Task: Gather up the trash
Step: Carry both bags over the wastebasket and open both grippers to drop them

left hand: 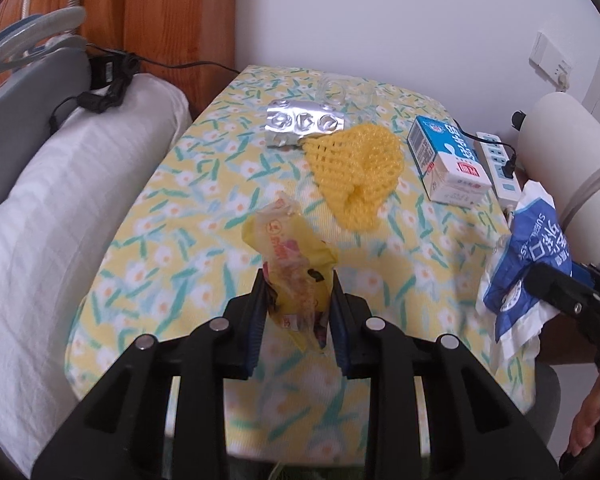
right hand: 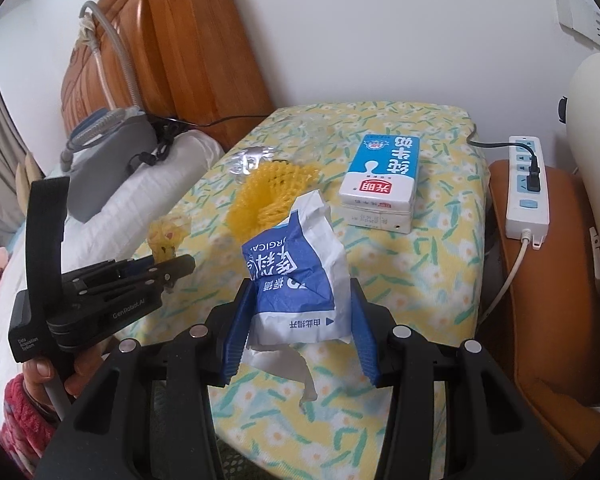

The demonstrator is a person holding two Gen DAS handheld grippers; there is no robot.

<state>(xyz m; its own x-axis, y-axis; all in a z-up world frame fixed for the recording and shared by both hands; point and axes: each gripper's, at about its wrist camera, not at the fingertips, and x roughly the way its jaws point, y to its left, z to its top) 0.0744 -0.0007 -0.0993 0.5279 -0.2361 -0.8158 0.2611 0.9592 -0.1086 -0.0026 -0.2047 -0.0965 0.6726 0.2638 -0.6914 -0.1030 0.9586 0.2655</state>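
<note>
Between the fingers of the left gripper [left hand: 297, 312]: one crumpled yellow snack wrapper [left hand: 290, 264], clenched at its lower half, its upper half standing up beyond the tips, lifted clear of the floral-cloth surface [left hand: 172, 248].

Between the fingers of the right gripper [right hand: 298, 322]: one blue-and-white paper packet [right hand: 296, 276], grasped across its width, a torn white strip hanging below the tips.

Handling note, as a judgement: both items are light and limp, so each grip is best kept firm and the pieces carried level to the bin, which no view shows; the hanging strip could snag on the cloth if the right gripper travels low.

Just beyond the left fingers, past the wrapper: yellow foam fruit net [left hand: 354, 168], lying flat, loose, not yet collected.

Beyond the right fingers and to their right: milk carton [right hand: 382, 182], lying on its side, apart from the net.

Farther, beyond the net and left of it: foil blister sheet [left hand: 304, 124], emptied pockets facing up.

Farthest, near the back edge: clear plastic piece [left hand: 342, 92], shape hard to make out.

Off the surface, right of the carton: white power strip [right hand: 528, 192], plugged, not trash.
</note>
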